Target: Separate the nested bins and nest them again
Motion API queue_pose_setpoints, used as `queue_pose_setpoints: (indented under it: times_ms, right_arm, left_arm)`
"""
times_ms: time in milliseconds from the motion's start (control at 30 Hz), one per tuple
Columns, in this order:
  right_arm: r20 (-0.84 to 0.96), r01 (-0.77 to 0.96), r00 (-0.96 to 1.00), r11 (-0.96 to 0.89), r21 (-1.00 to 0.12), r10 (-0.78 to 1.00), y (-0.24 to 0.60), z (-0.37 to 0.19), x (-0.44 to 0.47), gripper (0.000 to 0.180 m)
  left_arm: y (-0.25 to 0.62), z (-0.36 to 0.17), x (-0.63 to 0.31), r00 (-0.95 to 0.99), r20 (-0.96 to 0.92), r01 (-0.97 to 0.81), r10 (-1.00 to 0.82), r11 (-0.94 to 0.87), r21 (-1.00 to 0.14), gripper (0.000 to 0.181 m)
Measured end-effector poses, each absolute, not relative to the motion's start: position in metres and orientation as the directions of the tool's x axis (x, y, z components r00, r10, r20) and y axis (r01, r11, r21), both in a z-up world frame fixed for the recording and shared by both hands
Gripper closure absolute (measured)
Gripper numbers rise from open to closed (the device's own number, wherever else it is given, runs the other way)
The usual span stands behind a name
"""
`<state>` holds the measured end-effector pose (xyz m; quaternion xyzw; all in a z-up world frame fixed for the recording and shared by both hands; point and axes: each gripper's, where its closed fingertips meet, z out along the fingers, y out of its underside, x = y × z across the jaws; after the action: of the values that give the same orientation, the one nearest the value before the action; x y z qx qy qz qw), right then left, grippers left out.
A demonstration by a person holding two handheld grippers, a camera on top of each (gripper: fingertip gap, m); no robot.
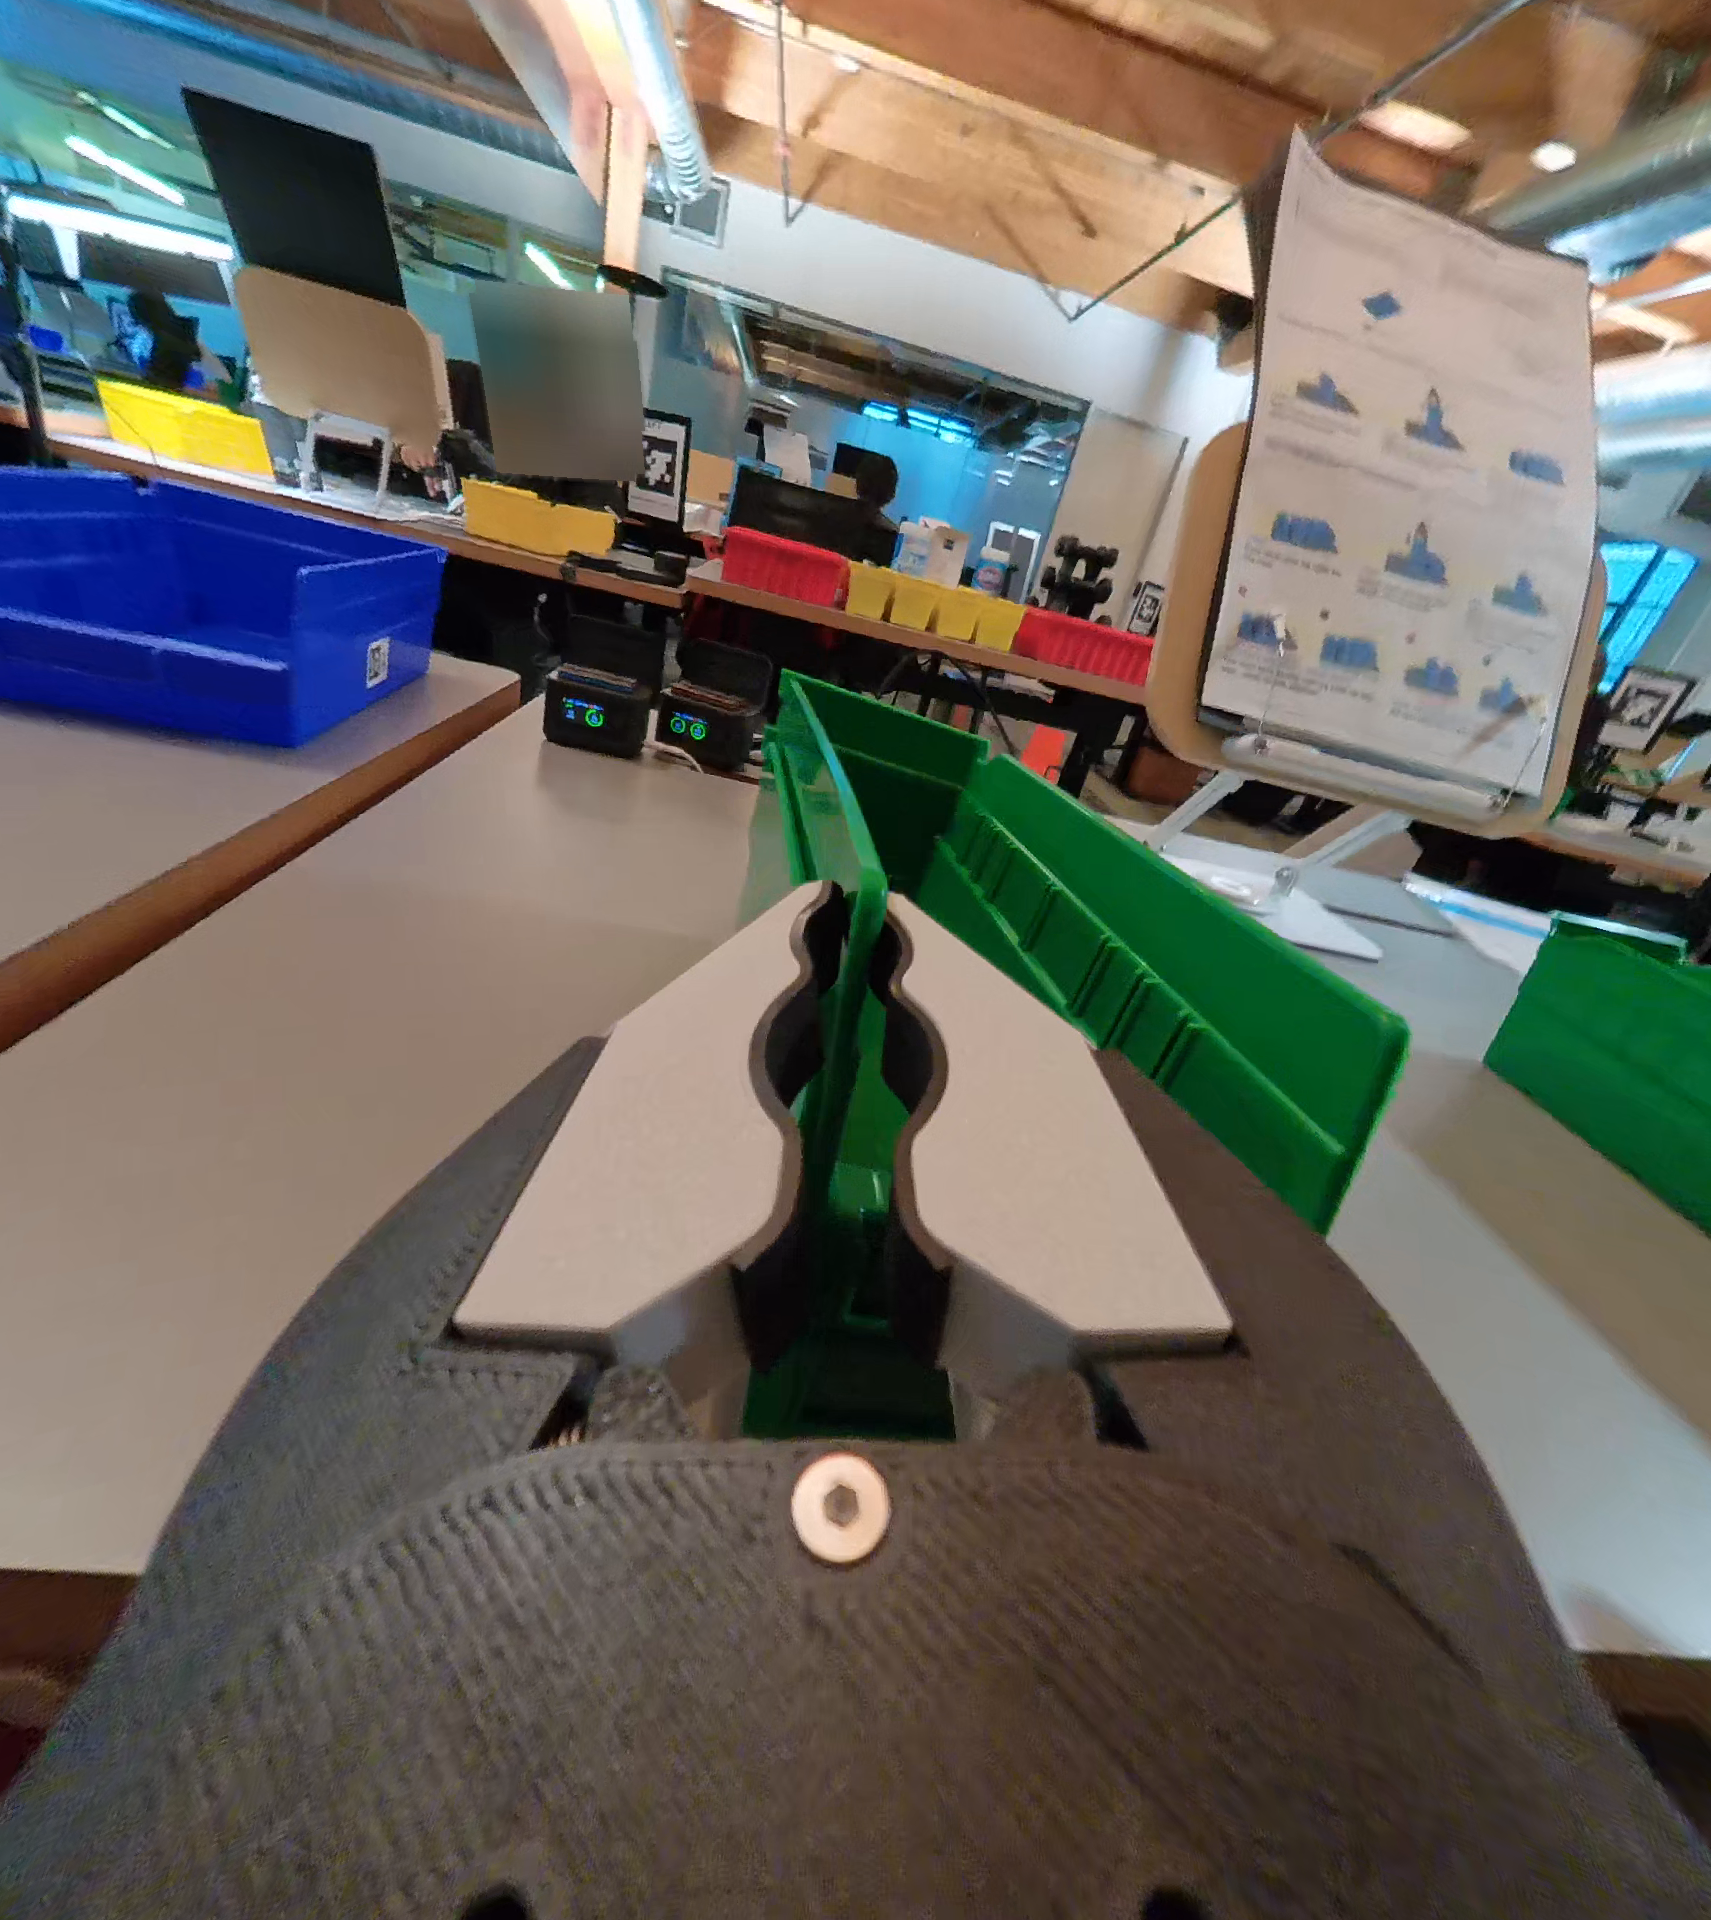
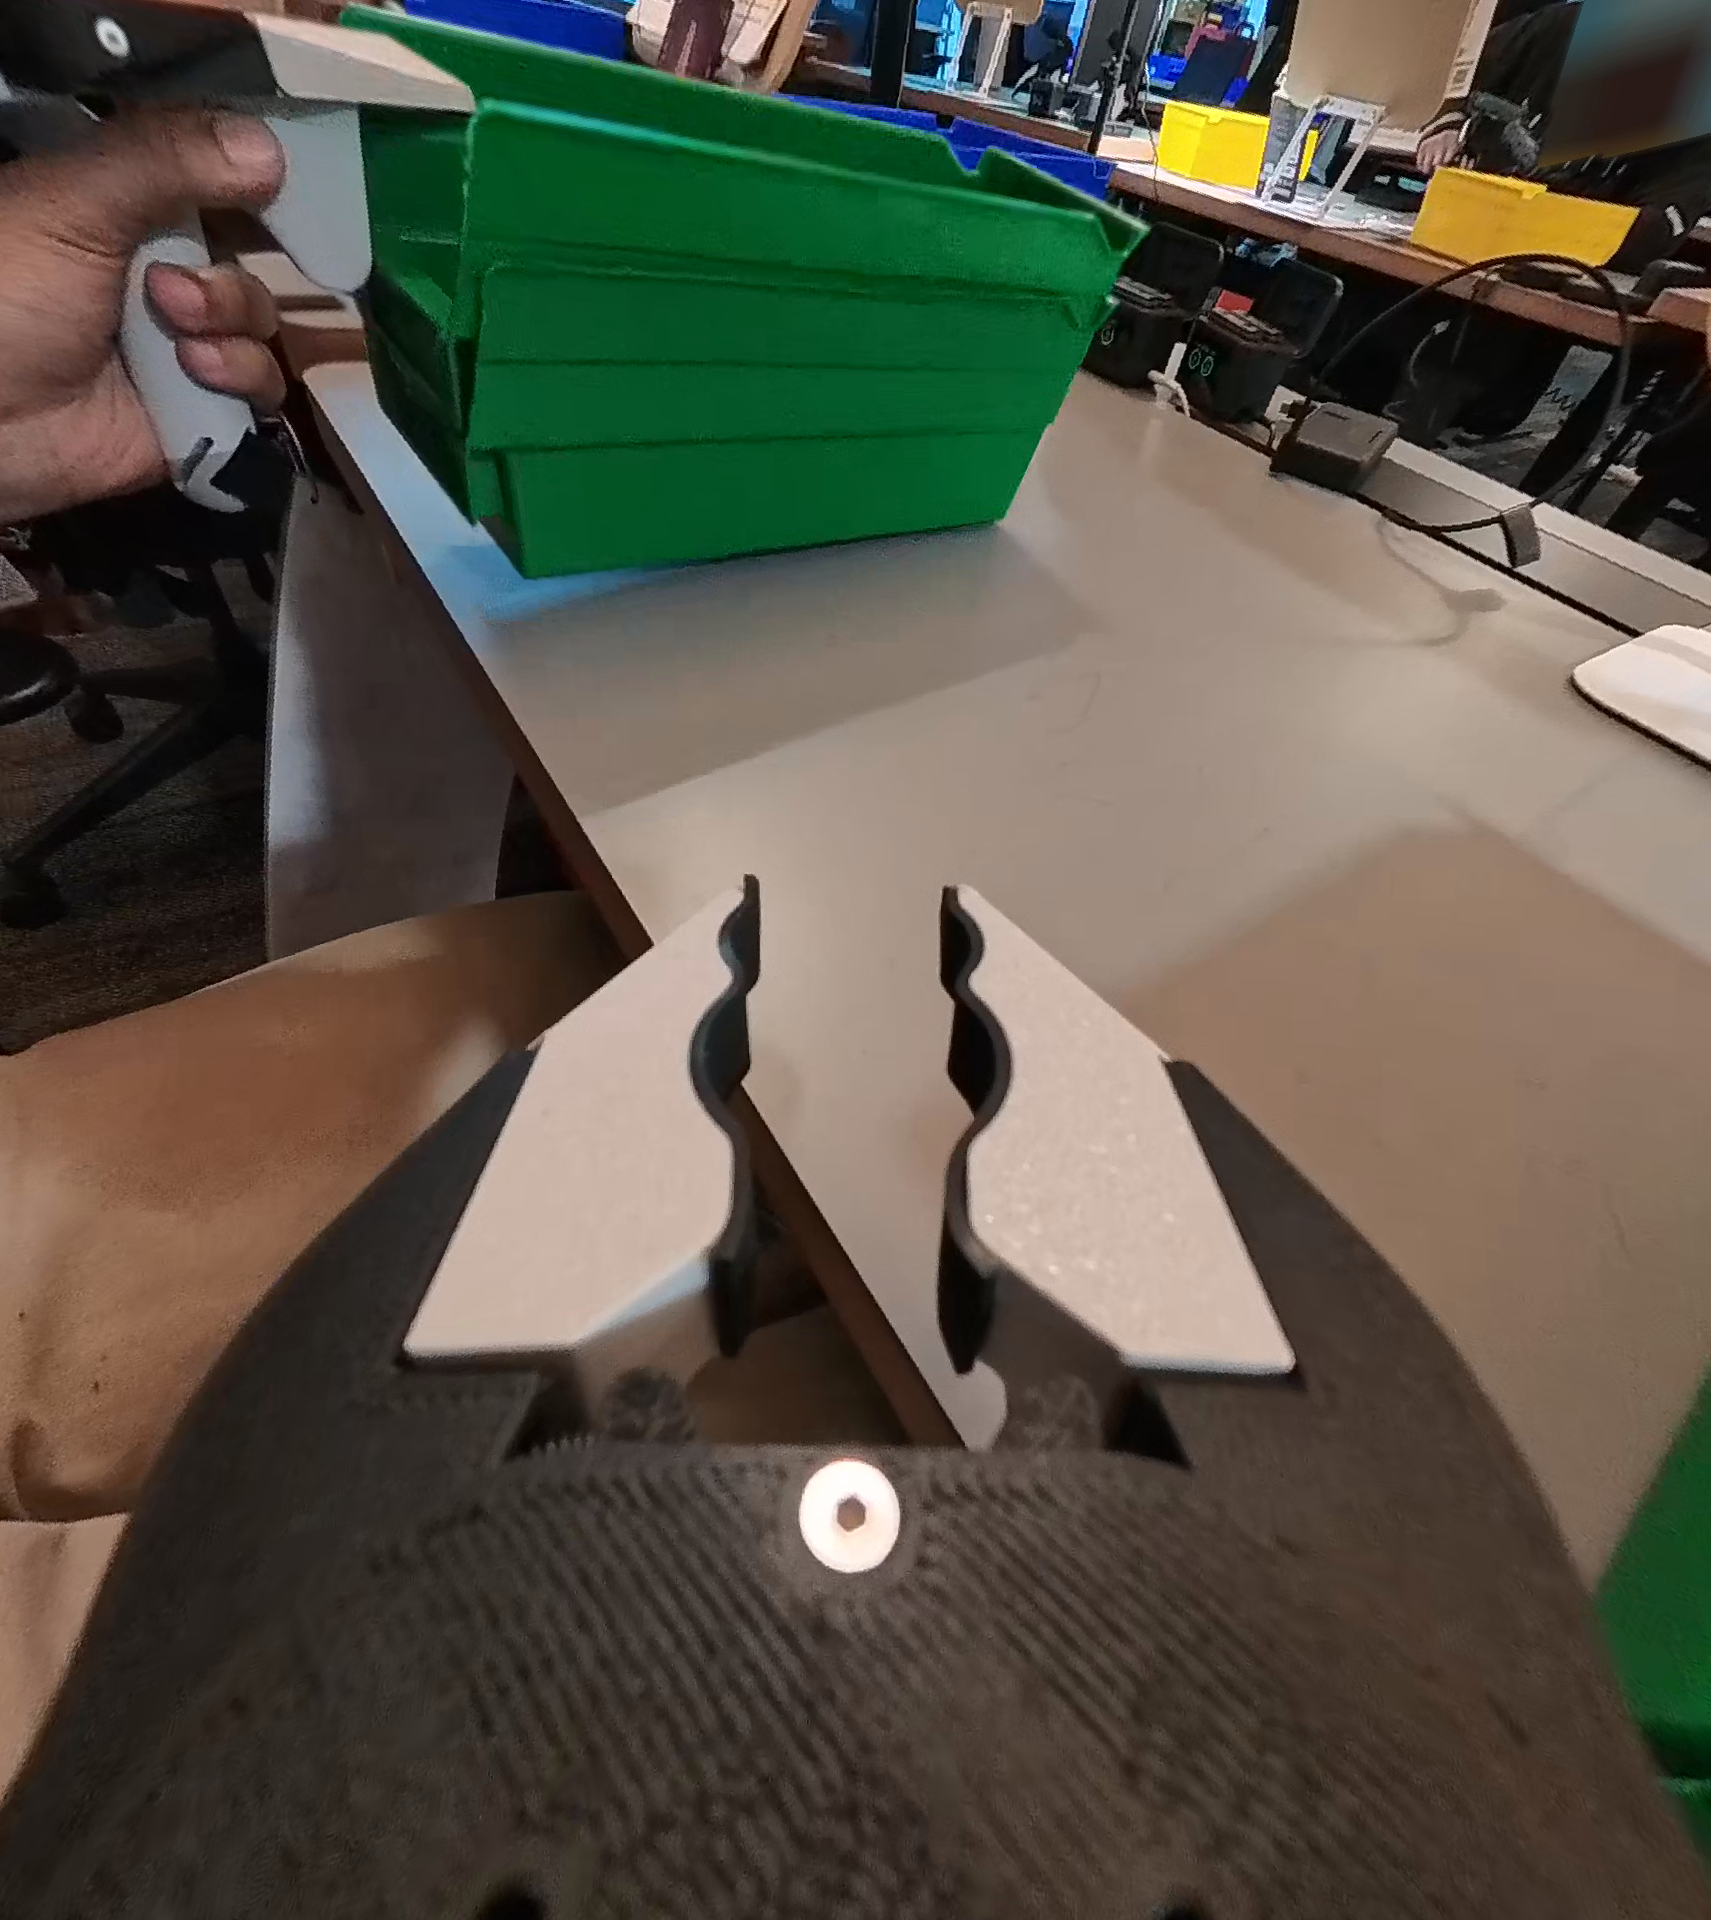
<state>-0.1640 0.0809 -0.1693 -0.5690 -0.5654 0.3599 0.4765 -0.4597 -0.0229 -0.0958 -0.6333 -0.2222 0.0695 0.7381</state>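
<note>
A stack of green bins (image 2: 757, 343) sits on the grey surface (image 2: 1194, 748), its top bin tilted up at one end. The left gripper (image 1: 856, 935) has its jaws pinched on that bin's wall. The right gripper (image 2: 849, 904) hangs near the surface edge, jaws spread and empty. Another green bin (image 1: 1661, 1060) stands apart, so separation seems partly done; re-nesting remains.

**Writing and markings in view**

No legible text. Square code sticker (image 1: 377, 663) on the blue bin's (image 1: 155, 613) front corner. Black-and-white marker card (image 1: 662, 464) on the far bench. Printed sheet (image 1: 1402, 468) with blue diagrams on a stand; its lines are too blurred to read. Two chargers (image 1: 645, 717) show green round indicators.
</note>
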Motion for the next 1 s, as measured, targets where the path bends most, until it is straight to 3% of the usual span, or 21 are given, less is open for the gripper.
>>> queue_pose_setpoints:
  times_ms: [300,400,500,700,1000]
  right_arm:
    - [0.131,0.307,0.100,0.095,-0.947,0.986,0.081,-0.171,-0.164,0.146]
    - [0.130,0.304,0.102,0.093,-0.948,0.986,0.081,-0.170,-0.164,0.146]
    - [0.132,0.308,0.101,0.095,-0.947,0.986,0.081,-0.171,-0.164,0.146]
    - [0.131,0.303,0.108,0.092,-0.949,0.986,0.082,-0.170,-0.166,0.146]
    - [-0.041,0.182,0.002,-0.040,-0.982,0.999,0.032,-0.148,-0.233,0.144]
  left_arm:
    - [-0.030,-0.089,-0.465,0.864,0.365,0.277,0.346,0.280,-0.919,0.181]
    - [-0.028,-0.089,-0.460,0.885,0.291,0.212,0.363,0.241,-0.947,0.181]
    - [-0.029,-0.092,-0.465,0.859,0.383,0.296,0.340,0.280,-0.913,0.180]
    - [-0.029,-0.092,-0.462,0.863,0.365,0.280,0.349,0.270,-0.921,0.180]
    - [-0.021,-0.089,-0.449,0.880,0.340,0.262,0.331,0.258,-0.930,0.179]
